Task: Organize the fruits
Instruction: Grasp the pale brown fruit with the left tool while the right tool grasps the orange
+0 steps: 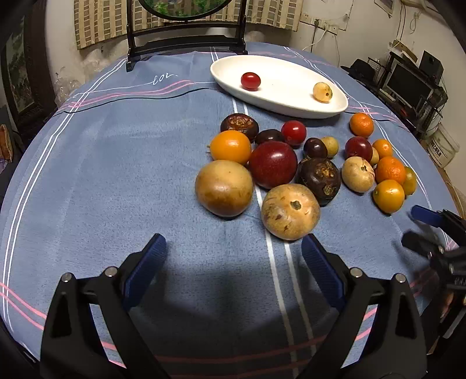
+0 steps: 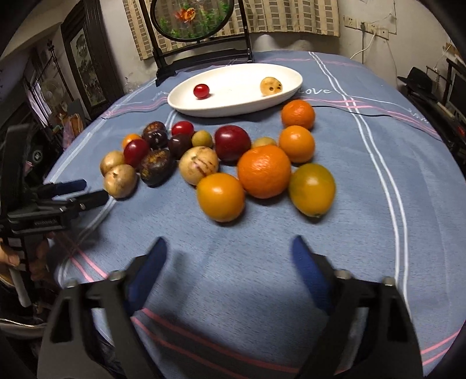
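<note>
Several loose fruits lie in a cluster on the blue tablecloth: tan round ones [image 1: 290,211], a big red one [image 1: 273,164], dark brown ones [image 1: 319,176] and oranges [image 2: 264,171]. A white oval dish [image 1: 291,106] behind them holds a small red fruit [image 1: 250,81] and a pale yellow fruit [image 1: 322,92]. My left gripper [image 1: 233,247] is open just short of the nearest tan fruit, nothing between its blue pads. My right gripper [image 2: 228,247] is open over bare cloth in front of a yellow-orange fruit [image 2: 220,196] and a greenish-yellow one [image 2: 311,189].
A dark wooden stand with a round panel [image 2: 193,20] rises at the table's far edge behind the dish. Shelves with a monitor [image 1: 407,84] stand off to the right of the table. A person's hand [image 2: 11,259] holds the left gripper's handle.
</note>
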`<state>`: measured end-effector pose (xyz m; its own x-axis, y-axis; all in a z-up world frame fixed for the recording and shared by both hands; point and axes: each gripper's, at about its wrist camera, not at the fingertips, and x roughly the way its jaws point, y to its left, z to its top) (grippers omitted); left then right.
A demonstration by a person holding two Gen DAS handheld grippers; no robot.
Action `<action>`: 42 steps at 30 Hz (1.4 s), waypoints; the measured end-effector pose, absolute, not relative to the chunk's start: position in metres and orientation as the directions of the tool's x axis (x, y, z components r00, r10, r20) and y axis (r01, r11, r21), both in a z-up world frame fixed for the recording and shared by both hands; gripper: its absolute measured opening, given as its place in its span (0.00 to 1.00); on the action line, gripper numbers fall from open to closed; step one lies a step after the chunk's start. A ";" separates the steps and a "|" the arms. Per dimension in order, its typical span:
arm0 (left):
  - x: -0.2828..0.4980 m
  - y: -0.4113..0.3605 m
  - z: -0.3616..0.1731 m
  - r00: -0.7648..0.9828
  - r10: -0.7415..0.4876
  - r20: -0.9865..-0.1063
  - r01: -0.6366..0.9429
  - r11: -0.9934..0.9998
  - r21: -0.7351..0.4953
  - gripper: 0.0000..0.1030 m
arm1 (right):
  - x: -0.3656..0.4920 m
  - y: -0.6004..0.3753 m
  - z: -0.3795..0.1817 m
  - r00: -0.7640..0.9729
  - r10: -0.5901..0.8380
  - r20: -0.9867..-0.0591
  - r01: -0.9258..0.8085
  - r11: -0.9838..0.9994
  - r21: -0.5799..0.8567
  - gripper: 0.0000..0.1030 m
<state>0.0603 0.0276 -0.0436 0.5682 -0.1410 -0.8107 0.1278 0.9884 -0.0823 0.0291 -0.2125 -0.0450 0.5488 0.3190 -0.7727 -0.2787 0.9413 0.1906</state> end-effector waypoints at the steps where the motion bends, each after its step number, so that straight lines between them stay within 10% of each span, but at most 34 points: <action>1: 0.061 0.028 -0.044 0.567 -0.140 -0.812 0.127 0.989 -0.082 0.93 | 0.032 -0.212 -0.045 0.549 0.318 -0.773 -0.271 0.943 0.195 0.71; 19: 0.073 0.058 -0.050 0.561 -0.107 -0.821 0.068 0.994 -0.083 0.93 | 0.068 -0.199 -0.049 0.542 0.284 -0.791 -0.174 0.959 0.225 0.39; 35: 0.101 0.054 -0.052 0.552 -0.145 -0.821 0.115 0.989 -0.097 0.91 | 0.045 -0.210 -0.045 0.523 0.371 -0.768 -0.251 0.927 0.277 0.39; 40: 0.106 0.049 -0.048 0.567 -0.187 -0.803 0.150 0.981 -0.122 0.68 | 0.048 -0.211 -0.045 0.520 0.376 -0.767 -0.246 0.926 0.286 0.39; 42: 0.103 0.044 -0.046 0.560 -0.239 -0.794 0.200 0.968 -0.150 0.43 | 0.047 -0.211 -0.044 0.520 0.377 -0.767 -0.245 0.925 0.289 0.39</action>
<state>0.1035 0.0439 -0.0463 0.5598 -0.2386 -0.7935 0.2004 0.9682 -0.1498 0.0467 -0.2106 -0.0444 0.5195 0.3769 -0.7669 -0.2453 0.9255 0.2886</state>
